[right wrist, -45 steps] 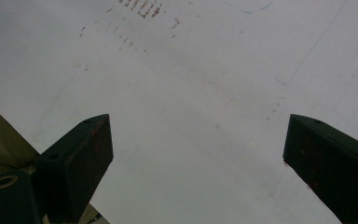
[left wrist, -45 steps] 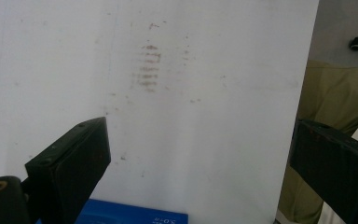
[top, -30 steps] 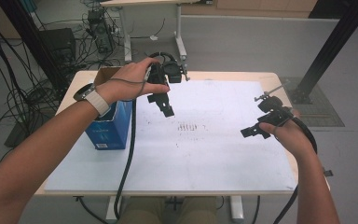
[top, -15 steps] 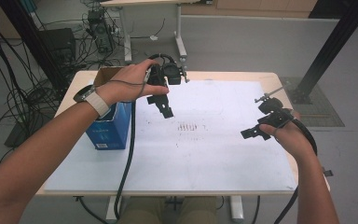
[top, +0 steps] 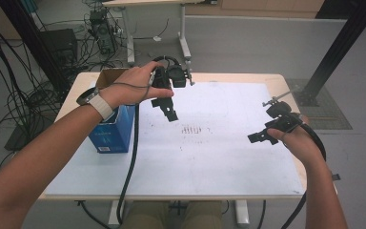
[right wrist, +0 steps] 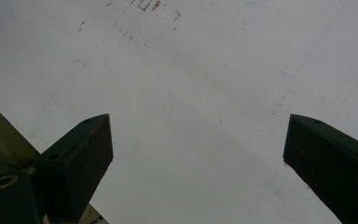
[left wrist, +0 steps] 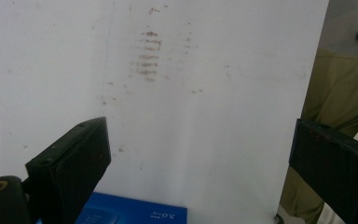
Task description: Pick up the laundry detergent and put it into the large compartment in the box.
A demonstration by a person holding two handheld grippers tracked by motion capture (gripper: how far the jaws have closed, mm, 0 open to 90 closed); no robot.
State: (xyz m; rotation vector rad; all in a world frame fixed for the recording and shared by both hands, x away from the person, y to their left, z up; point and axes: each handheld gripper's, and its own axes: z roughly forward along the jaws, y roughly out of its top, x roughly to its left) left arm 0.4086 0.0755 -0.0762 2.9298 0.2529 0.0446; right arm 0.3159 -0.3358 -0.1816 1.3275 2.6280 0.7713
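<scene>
Both grippers are up off the white table sheet (top: 209,162) and neither carries anything. The left gripper (top: 167,110) hangs just right of the blue box (top: 112,131), which stands at the sheet's left edge with its top flaps open; in the left gripper view its jaws stand wide apart, nothing between them, with the box's blue top (left wrist: 135,214) showing low between them. The right gripper (top: 262,137) hovers well away from the box, over the far right side of the sheet, and in the right gripper view its jaws are spread wide too, with bare sheet (right wrist: 191,116) under them. Between the two grippers, right of the box, sits a patch of small brownish scuff marks (top: 194,130) on the sheet, untouched by either tool. A black cable (top: 132,157) trails down from the left gripper, passing just beside the box
</scene>
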